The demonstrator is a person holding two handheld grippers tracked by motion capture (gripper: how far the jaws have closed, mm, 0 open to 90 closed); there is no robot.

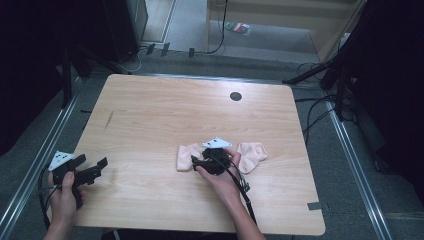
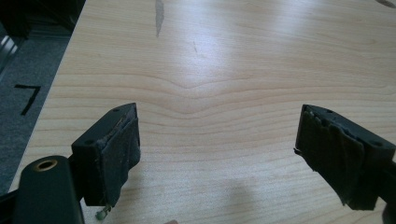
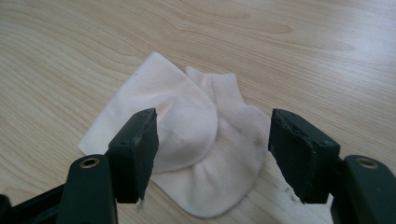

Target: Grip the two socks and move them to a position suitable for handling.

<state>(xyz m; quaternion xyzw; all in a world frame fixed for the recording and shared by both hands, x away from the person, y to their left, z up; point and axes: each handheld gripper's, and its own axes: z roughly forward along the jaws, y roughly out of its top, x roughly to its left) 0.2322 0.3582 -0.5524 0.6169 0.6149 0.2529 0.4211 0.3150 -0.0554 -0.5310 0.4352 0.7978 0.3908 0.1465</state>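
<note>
grey carpet and tangled black cables surround a pale wooden table (image 1: 150, 115), its top bare but for a dark round grommet (image 1: 235, 96) near the far edge and a thin dark mark (image 1: 108, 120) toward the left side. a strip of grey tape (image 1: 313, 205) sits at the table's near right corner.

two pale pink socks lie toward the near middle of the table. in the high view the left sock (image 1: 186, 156) lies flat just left of the right gripper (image 1: 199, 162), and the right sock (image 1: 252, 155) lies just right of the hand (image 1: 222, 175) that holds it; the gripper sits between the two socks. the right gripper view looks down on one sock (image 3: 187, 140), heel cup bulging upward and ribbed cuff turned toward the far side. the right gripper (image 3: 212, 156) has its jaws spread wide, one on each side of the sock and above it, pinching nothing.

at the near left edge of the table the left gripper (image 1: 92, 165) is held in the person's left hand (image 1: 65, 192), a grey three-cornered plate on top, well apart from the socks. in the left gripper view, the left gripper (image 2: 217, 154) has its jaws spread wide over bare wood, nothing between them, with worn dark padding on their inner faces.
</note>
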